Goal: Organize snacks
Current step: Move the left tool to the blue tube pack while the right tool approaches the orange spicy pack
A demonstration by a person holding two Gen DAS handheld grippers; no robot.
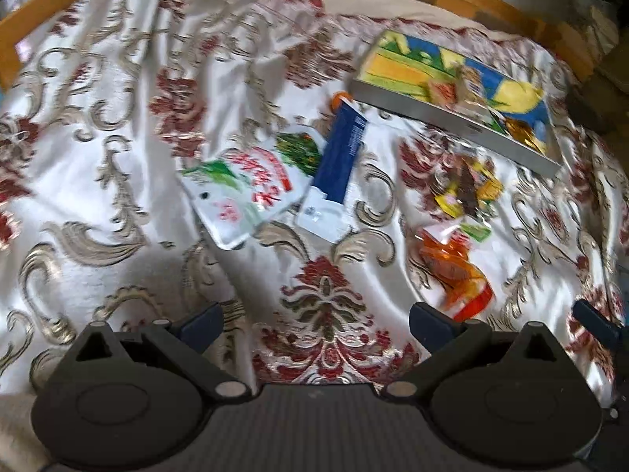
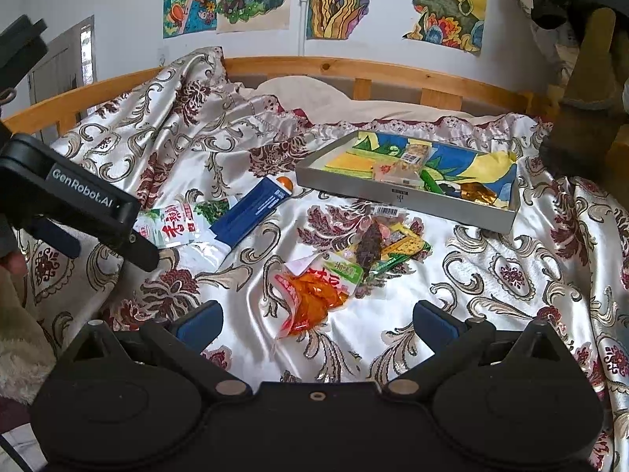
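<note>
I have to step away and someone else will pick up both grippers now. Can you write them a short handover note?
Left gripper: open, empty, above the bedspread.
Right gripper: open, empty, just short of the orange packet.
Done: a few snacks already lie in the grey tray at the far right.
Left on the bedspread: white and green pouch with the blue and white tube lying against it; the orange packet; a small pile of mixed wrappers between the packet and the tray.
Suggested next: the orange packet looks closest to the right gripper.
</note>
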